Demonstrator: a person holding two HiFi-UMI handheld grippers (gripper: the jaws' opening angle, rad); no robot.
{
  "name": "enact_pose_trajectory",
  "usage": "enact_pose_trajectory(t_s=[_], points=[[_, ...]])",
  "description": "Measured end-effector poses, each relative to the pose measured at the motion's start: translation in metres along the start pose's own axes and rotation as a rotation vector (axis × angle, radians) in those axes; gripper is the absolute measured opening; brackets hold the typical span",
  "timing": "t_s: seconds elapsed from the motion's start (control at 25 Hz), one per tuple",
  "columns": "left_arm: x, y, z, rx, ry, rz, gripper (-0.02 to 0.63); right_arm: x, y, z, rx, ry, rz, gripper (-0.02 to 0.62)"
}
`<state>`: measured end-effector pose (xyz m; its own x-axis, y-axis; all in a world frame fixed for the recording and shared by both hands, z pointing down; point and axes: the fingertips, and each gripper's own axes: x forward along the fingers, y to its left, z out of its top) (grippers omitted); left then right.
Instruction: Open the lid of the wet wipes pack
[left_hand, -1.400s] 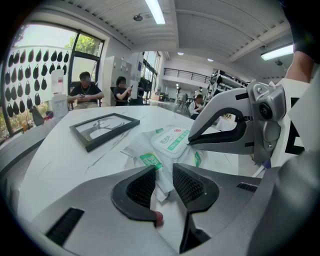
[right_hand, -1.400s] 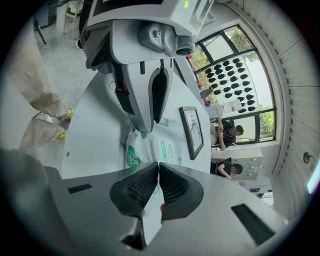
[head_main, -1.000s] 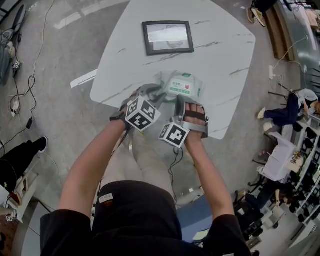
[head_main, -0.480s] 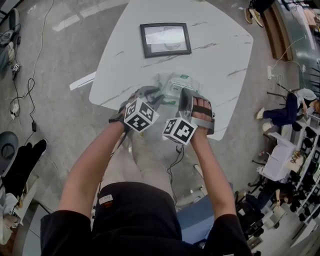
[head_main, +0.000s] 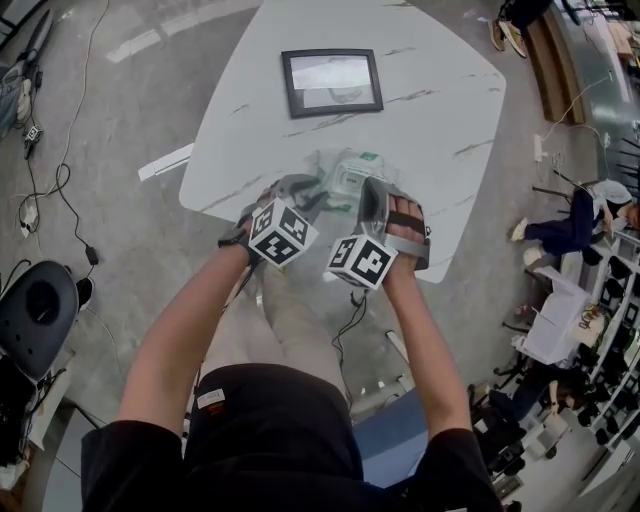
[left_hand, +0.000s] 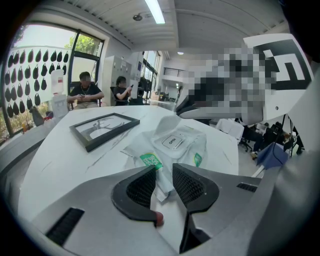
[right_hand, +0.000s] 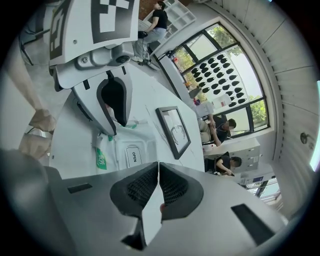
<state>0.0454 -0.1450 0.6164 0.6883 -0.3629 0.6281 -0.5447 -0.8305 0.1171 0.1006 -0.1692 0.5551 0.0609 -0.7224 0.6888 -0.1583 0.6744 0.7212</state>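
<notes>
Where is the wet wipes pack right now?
Head view: the wet wipes pack lies near the closest edge of the white table, just beyond the left tongs and right tongs.

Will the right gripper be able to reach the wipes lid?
Probably yes. The lid lies uncovered ahead of the right gripper; the left gripper pinches the wet wipes pack at its edge.

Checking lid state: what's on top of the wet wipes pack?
A white flip lid marked OPEN sits on the wet wipes pack, lying flat and seemingly shut. Whatever is beneath the lid is covered.
</notes>
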Motion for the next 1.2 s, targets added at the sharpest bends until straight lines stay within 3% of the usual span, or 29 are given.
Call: enact_pose_trajectory(t_s=[0.56, 0.96, 1.2], points=[[-0.002, -0.001, 0.001, 0.000, -0.001, 0.001, 0.123, 0.006, -0.013, 0.001, 0.045, -0.022, 0.023, 0.011], [-0.001, -0.002, 0.000, 0.003, -0.002, 0.005, 0.123, 0.011, -0.021, -0.004, 0.324, -0.095, 0.135, 0.012], [-0.001, -0.002, 0.000, 0.002, -0.004, 0.003, 0.123, 0.015, -0.027, -0.004, 0.414, -0.122, 0.162, 0.014]])
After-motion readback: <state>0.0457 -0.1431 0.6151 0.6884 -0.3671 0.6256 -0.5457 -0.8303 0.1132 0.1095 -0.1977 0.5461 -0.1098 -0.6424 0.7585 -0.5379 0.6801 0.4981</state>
